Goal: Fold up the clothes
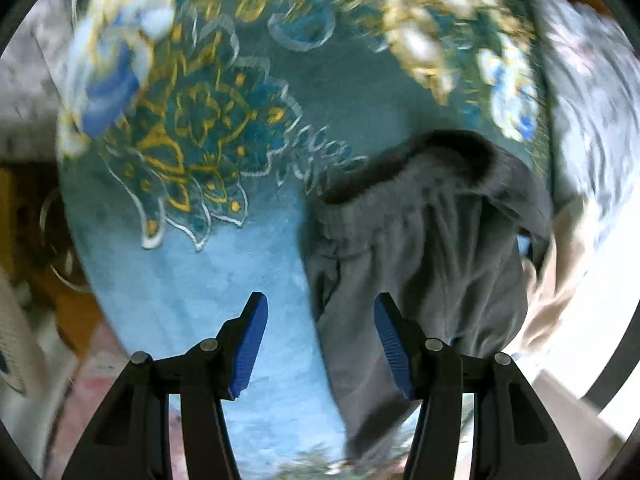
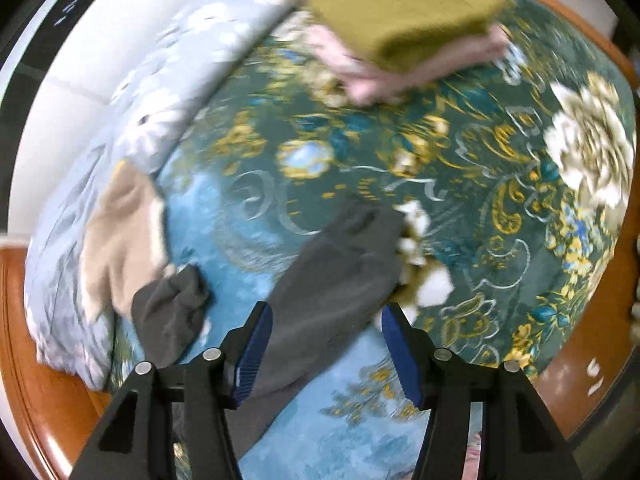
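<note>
A grey garment [image 1: 420,240] with a gathered waistband lies crumpled on a blue and green floral blanket [image 1: 208,248]. My left gripper [image 1: 320,344] is open and empty just above the blanket, at the garment's left edge. In the right wrist view the same grey garment [image 2: 332,276] stretches toward me across the blanket [image 2: 500,208]. My right gripper [image 2: 326,352] is open and empty over the garment's near part. Both views are blurred by motion.
A folded olive piece [image 2: 404,8] on a folded pink piece [image 2: 384,76] lies at the blanket's far side. A beige cloth [image 2: 120,236] and a pale floral quilt [image 2: 160,92] lie at the left. A wooden bed frame [image 2: 44,364] rims the blanket.
</note>
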A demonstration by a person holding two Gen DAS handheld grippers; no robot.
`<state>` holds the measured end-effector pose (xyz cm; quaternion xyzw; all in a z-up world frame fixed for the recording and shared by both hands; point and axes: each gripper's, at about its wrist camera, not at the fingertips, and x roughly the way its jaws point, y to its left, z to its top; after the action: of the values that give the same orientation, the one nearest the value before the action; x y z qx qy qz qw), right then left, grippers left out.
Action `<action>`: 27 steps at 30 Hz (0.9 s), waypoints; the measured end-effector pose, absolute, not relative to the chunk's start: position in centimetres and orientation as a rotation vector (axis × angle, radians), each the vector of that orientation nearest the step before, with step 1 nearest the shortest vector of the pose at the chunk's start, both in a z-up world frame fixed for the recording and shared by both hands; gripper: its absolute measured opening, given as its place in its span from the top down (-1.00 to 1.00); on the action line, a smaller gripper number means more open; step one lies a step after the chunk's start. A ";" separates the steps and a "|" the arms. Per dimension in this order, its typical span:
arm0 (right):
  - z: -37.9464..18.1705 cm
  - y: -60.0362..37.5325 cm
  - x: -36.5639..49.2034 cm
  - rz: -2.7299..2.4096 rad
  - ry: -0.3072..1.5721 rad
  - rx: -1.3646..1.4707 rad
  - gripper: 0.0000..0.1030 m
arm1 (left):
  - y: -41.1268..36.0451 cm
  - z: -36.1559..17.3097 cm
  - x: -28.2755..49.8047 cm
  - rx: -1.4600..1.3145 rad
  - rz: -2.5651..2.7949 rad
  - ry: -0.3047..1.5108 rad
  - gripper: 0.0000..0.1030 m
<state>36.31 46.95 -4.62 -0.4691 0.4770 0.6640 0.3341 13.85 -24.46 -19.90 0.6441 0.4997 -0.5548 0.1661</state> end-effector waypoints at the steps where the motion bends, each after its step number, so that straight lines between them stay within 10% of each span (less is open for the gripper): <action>1: -4.0 45.4 35.4 1.752 1.225 -1.238 -0.23 | -24.4 -20.9 13.6 1.838 -1.565 1.454 -0.10; 15: 0.3 32.8 28.7 1.929 0.975 -1.494 -0.23 | -22.3 -27.6 8.5 1.952 -1.646 1.450 -0.06; 27: -0.7 29.7 25.5 1.942 0.963 -1.572 -0.23 | -21.4 -24.3 7.7 1.981 -1.757 1.340 0.58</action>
<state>25.49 29.73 -0.67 -0.5712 0.3499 0.7060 0.2299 7.72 -21.36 -24.29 0.6650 0.4497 -0.5899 0.0869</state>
